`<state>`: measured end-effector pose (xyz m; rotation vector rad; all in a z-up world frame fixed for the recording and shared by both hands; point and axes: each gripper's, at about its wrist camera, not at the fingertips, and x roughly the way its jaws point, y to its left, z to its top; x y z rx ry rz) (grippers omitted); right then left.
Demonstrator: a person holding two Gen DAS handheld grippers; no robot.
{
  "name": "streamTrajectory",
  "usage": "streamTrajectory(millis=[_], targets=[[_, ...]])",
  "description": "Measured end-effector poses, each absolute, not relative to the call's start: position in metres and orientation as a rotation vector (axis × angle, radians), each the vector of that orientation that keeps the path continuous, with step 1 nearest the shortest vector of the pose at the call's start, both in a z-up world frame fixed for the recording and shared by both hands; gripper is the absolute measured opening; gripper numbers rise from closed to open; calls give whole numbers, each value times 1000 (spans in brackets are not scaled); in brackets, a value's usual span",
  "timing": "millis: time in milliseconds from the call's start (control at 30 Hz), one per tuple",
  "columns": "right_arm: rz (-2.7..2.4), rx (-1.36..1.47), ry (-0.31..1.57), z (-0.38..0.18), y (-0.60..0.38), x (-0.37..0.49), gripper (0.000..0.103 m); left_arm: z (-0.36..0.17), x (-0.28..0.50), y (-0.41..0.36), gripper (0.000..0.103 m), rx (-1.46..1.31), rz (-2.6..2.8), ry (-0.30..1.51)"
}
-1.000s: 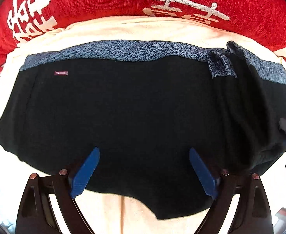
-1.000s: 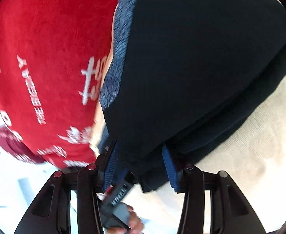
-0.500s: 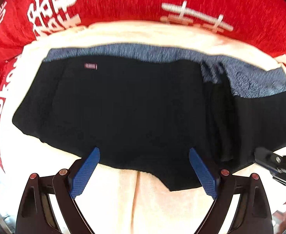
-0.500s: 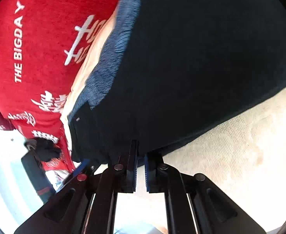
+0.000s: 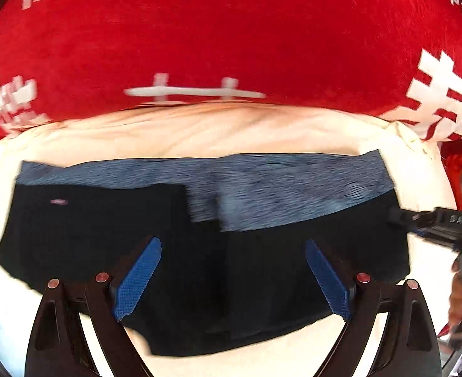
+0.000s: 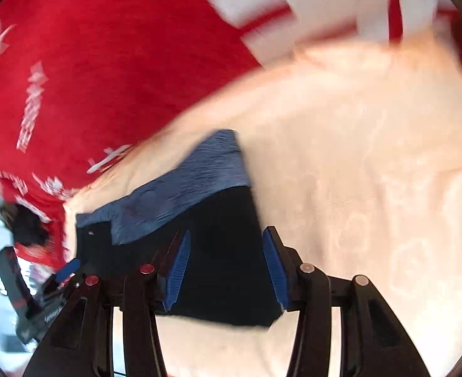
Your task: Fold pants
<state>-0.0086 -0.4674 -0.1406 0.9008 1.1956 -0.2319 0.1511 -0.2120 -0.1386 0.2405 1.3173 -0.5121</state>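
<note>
Black shorts-like pants [image 5: 105, 238] with a blue-grey waistband [image 5: 262, 188] lie folded over on a cream towel [image 5: 199, 132]. The right part is folded across the left, so its waistband overlaps the black cloth. My left gripper [image 5: 231, 276] is open above the near edge of the pants, holding nothing. My right gripper [image 6: 227, 270] is open over the pants' right end [image 6: 224, 220], with nothing pinched between the pads. It also shows at the right edge of the left wrist view [image 5: 435, 223].
A red blanket with white lettering [image 5: 231, 31] lies behind and around the cream towel. The towel [image 6: 372, 172] stretches out to the right of the pants. The left gripper's body [image 6: 36, 298] shows at the lower left of the right wrist view.
My right gripper was shut on the pants' edge, laid it leftward over the pants, then opened and let go. My left gripper stayed open and backed off a little.
</note>
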Motion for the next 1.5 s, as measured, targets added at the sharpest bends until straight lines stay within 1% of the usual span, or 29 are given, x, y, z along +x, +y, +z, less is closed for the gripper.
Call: streamTrajectory(millis=[33,100,200,233,267,333,400,433,567,600,633,700,767,800,833,1000,1167,1500], targets=[[-207,950,1223,-159,-473,-8,34,-138,147,-224,94,249,-516,1320],[-198,993,1247,-171,-473,-5,34,-147,139,-233,94,286,-500,1318],[-139,1005,1224,-159,-466,-4,33,-179,137,-230,95,340,-453,1367],[-138,983,1230,-155,-464,-2,34,-186,139,-226,103,311,-457,1379],[-165,947,1250,-155,-464,-1,34,-187,141,-221,103,289,-439,1378],[-256,896,1309,-170,-469,-5,46,-184,145,-217,103,272,-414,1410],[-279,947,1283,-174,-470,-10,47,-175,141,-215,103,324,-395,1387],[-288,954,1273,-171,-467,-13,51,-172,139,-214,103,348,-396,1378],[-299,902,1317,-156,-447,-23,56,-160,128,-204,103,379,-375,1395],[-302,873,1322,-150,-444,-26,61,-157,125,-201,103,381,-365,1405],[-307,828,1330,-142,-438,-30,68,-153,123,-198,103,383,-351,1416],[-316,756,1350,-130,-429,-38,72,-147,118,-195,103,382,-334,1427],[-306,732,1359,-126,-420,-44,73,-139,112,-191,103,373,-321,1433],[-303,726,1369,-125,-418,-47,77,-135,109,-189,103,369,-316,1434],[-303,716,1384,-124,-412,-51,79,-133,106,-189,103,368,-309,1435],[-283,726,1414,-119,-414,-74,79,-119,92,-184,103,330,-270,1445],[-243,722,1437,-119,-398,-71,79,-107,80,-171,103,304,-224,1458],[-201,661,1446,-79,-384,-68,80,-54,52,-134,103,237,-175,1469]])
